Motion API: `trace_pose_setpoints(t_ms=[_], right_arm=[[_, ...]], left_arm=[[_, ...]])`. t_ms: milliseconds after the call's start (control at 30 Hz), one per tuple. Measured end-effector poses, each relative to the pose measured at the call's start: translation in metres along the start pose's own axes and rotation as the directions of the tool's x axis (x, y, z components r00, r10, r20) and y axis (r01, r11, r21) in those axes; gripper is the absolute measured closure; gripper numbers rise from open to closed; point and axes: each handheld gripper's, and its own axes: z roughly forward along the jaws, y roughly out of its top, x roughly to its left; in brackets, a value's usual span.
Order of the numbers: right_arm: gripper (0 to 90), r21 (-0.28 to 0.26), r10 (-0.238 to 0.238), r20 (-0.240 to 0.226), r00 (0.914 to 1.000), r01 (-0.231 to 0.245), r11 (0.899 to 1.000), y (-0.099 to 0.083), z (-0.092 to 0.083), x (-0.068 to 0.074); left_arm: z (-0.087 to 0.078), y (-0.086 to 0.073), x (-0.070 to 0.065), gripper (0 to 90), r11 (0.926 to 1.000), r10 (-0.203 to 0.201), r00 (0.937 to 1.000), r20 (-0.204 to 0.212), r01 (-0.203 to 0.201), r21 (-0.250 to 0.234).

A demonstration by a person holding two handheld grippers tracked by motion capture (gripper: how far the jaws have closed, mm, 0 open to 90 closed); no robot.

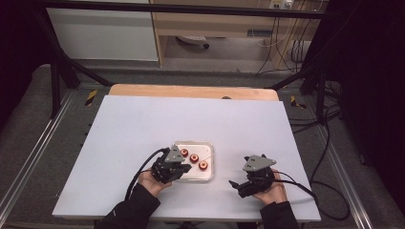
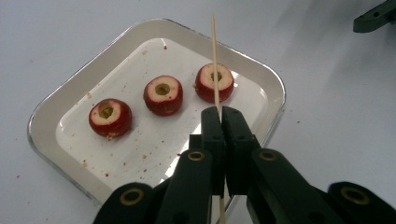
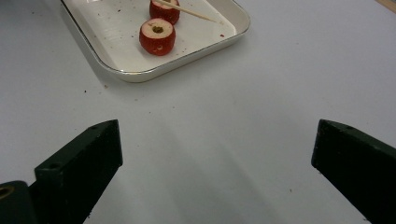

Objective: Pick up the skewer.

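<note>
From the high view, the left gripper (image 1: 177,168) hangs over the near left part of a white tray (image 1: 208,162) on the table (image 1: 119,133); the right gripper (image 1: 239,186) sits off to the right, well apart.

In the left gripper view, its jaws are clamped on a thin wooden skewer (image 2: 215,60), the tip above the tray. Three cored red fruits (image 2: 162,94) lie in a row, none threaded yet, so the skewering appears barely begun.

In the right gripper view, the jaws gape wide over bare table, holding nothing.

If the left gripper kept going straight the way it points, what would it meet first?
Probably the cored red fruit piece at the near end of the tray; the skewer held in the left gripper leads, though depth is unclear.
</note>
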Motion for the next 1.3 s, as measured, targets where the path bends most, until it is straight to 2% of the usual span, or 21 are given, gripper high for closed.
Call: trace_pose_setpoints(t_ms=[33,133,267,367,400,467,633,767,800,867,900,933,967,1067,1100,1133,1167,1200,1233,1267,1300], right_arm=[[3.4,0.016,-0.028,0.007,0.9996,0.028,0.999,0.004,0.001,0.002],[5.3,0.025,-0.048,0.009,0.9988,0.048,0.999,0.007,0.002,0.005],[9.0,0.026,-0.1,0.022,0.9948,0.099,0.995,0.011,0.002,0.01],[13.3,0.027,-0.151,0.025,0.9882,0.151,0.988,0.013,0.001,0.013],[16.9,0.022,-0.184,0.028,0.9826,0.183,0.983,0.014,0.0,0.016],[17.9,0.021,-0.191,0.03,0.9811,0.19,0.981,0.015,-0.001,0.016],[28.5,0.038,-0.277,0.029,0.9605,0.276,0.961,0.017,-0.003,0.021],[35.6,0.04,-0.346,0.02,0.938,0.345,0.938,0.017,-0.001,0.025],[35.6,0.04,-0.346,0.02,0.938,0.345,0.938,0.017,-0.001,0.025],[38.7,0.045,-0.375,0.011,0.9271,0.374,0.926,0.017,-0.001,0.026],[42.0,0.056,-0.402,0.006,0.9155,0.401,0.914,0.017,0.0,0.028],[42.0,0.056,-0.402,0.006,0.9155,0.401,0.914,0.017,0.0,0.028],[46.0,0.066,-0.44,0.004,0.8981,0.439,0.896,0.016,0.0,0.03],[51.7,0.067,-0.483,0.012,0.8753,0.482,0.874,0.015,0.0,0.033],[53.3,0.066,-0.507,0.017,0.862,0.505,0.861,0.015,0.0,0.034],[53.3,0.066,-0.507,0.017,0.862,0.505,0.861,0.015,0.0,0.034],[56.0,0.073,-0.538,0.013,0.843,0.536,0.841,0.015,0.0,0.035],[56.8,0.08,-0.558,0.008,0.8295,0.556,0.827,0.015,0.001,0.036],[56.8,0.08,-0.558,0.008,0.8295,0.556,0.827,0.015,0.001,0.036],[59.5,0.093,-0.583,-0.003,0.8122,0.581,0.809,0.015,0.003,0.038],[59.5,0.093,-0.583,-0.003,0.8122,0.581,0.809,0.015,0.003,0.038]], left_arm=[[0.001,0.002,-0.001,88.6,1.0,0.006,1.0,0.001,-0.006,0.005],[0.003,0.008,-0.005,88.5,0.9992,0.036,0.9993,0.009,-0.036,0.017],[0.007,0.016,-0.011,88.5,0.9982,0.054,0.9983,0.021,-0.054,0.024],[0.011,0.021,-0.016,88.5,0.9963,0.076,0.9966,0.033,-0.077,0.039],[0.013,0.023,-0.018,88.5,0.9955,0.083,0.9958,0.038,-0.085,0.044],[0.016,0.026,-0.02,88.5,0.9943,0.092,0.9946,0.047,-0.095,0.05],[0.024,0.034,-0.03,88.5,0.9903,0.118,0.9907,0.068,-0.122,0.066],[0.03,0.041,-0.037,88.5,0.9868,0.137,0.987,0.084,-0.144,0.075],[0.032,0.042,-0.039,88.5,0.9859,0.142,0.986,0.088,-0.149,0.077],[0.034,0.045,-0.043,88.6,0.9844,0.15,0.9843,0.093,-0.158,0.079],[0.036,0.047,-0.045,88.5,0.983,0.155,0.9825,0.104,-0.164,0.083],[0.036,0.047,-0.045,88.5,0.983,0.155,0.9825,0.104,-0.164,0.083],[0.038,0.048,-0.047,88.5,0.9816,0.161,0.9812,0.106,-0.17,0.087],[0.041,0.051,-0.05,88.5,0.9799,0.164,0.9795,0.117,-0.176,0.094],[0.042,0.052,-0.051,88.5,0.9806,0.162,0.9796,0.119,-0.173,0.092],[0.043,0.052,-0.052,88.5,0.9788,0.167,0.978,0.125,-0.18,0.097],[0.044,0.053,-0.052,88.5,0.978,0.17,0.9771,0.128,-0.183,0.1],[0.044,0.054,-0.053,88.5,0.9768,0.172,0.9762,0.132,-0.187,0.105],[0.045,0.055,-0.054,88.5,0.9754,0.177,0.975,0.135,-0.192,0.109],[0.046,0.055,-0.055,88.5,0.9749,0.178,0.9745,0.137,-0.194,0.11],[0.046,0.056,-0.055,88.5,0.9744,0.18,0.9736,0.14,-0.196,0.11]])
